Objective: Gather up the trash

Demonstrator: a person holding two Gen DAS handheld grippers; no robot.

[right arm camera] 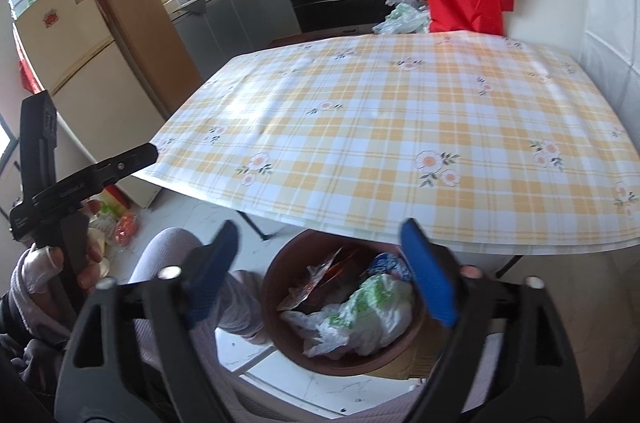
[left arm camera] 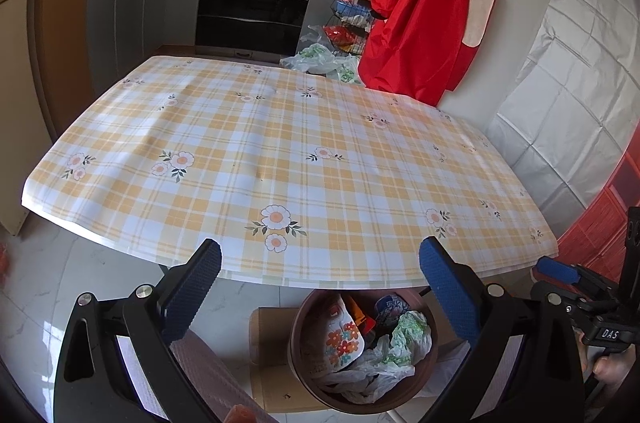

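- The left claw [left arm camera: 320,287] is spread wide with nothing between its blue-padded fingers [left arm camera: 192,293]; it hangs at the near edge of the table [left arm camera: 120,223], above the floor.
- The right claw [right arm camera: 324,273] is likewise wide apart and grips nothing, its blue pads [right arm camera: 430,273] framing the bin below.
- A round brown trash bin [left arm camera: 298,351] stands on the floor, partly tucked under the table's near edge, on a flat piece of cardboard [left arm camera: 266,339].
- Inside the bin lies the collected trash: a crumpled white and green plastic bag [left arm camera: 400,343], a wrapper printed with orange flowers [left arm camera: 340,339], a reddish-orange wrapper and a blue-and-white packet [left arm camera: 390,305].
- From the right wrist view the same bin [right arm camera: 280,307] shows the white and green bag [right arm camera: 360,311] on top, with a clear wrapper [right arm camera: 316,283] behind it.
- The table carries a yellow-checked cloth with flower prints [left arm camera: 276,159].
- In the right wrist view the left claw shows at the left edge, held in a gloved hand [right arm camera: 52,275]; in the left wrist view the right claw shows at the right edge.
- A red garment [left arm camera: 424,7] hangs beyond the table's far right corner, and plastic bags [left arm camera: 316,59] lie on the floor past the far edge.
- More small packets [right arm camera: 120,223] lie on the floor to the left, beside a cream fridge [right arm camera: 68,39].
- The person's knee, in pale fabric [right arm camera: 168,251], is just left of the bin.
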